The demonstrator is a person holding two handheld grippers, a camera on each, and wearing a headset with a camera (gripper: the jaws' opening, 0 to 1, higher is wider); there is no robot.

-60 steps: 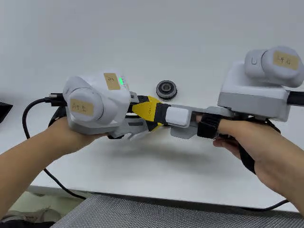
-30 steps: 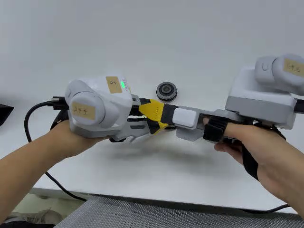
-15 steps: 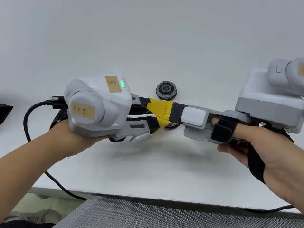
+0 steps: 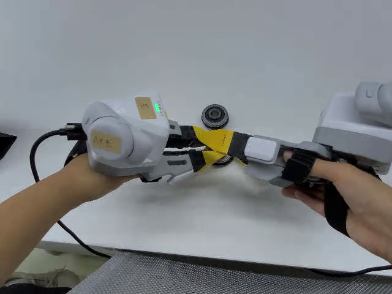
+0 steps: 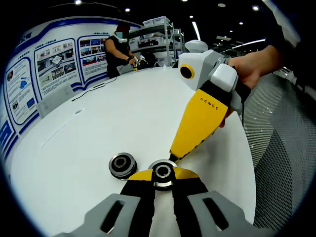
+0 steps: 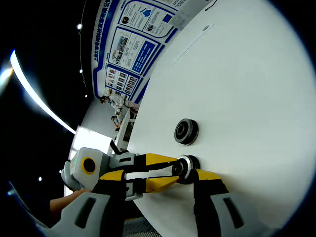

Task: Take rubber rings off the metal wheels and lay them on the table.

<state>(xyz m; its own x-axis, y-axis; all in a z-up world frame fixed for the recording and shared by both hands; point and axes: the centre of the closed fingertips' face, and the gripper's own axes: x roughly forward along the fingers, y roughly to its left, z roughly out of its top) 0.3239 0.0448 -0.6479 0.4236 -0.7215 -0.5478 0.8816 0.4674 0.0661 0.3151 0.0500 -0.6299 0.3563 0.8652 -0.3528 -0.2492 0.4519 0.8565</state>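
My left gripper (image 4: 207, 154) (image 5: 163, 180) is shut on a small metal wheel (image 5: 163, 170) (image 6: 185, 168), held just above the white table (image 4: 257, 67). A dark edge of that wheel (image 4: 225, 160) peeks out under the jaws in the head view. My right gripper (image 4: 217, 147) (image 6: 159, 176) comes in from the right with its jaws spread. One yellow finger (image 6: 207, 176) (image 5: 197, 121) touches the held wheel's side. A second wheel (image 4: 215, 116) (image 5: 123, 165) (image 6: 186, 131) with a black rubber ring lies flat just beyond. Whether the held wheel carries its ring is unclear.
A black cable (image 4: 38, 147) trails from the left gripper over the table's front edge. A dark object (image 4: 6, 142) sits at the far left. Grey mesh (image 4: 184, 272) lies below the table edge. A person (image 5: 118, 47) stands far off at the table's other end.
The right gripper and its hand have slid to the right, drawing back along the held wheel. The left gripper and the loose wheel have stayed put.
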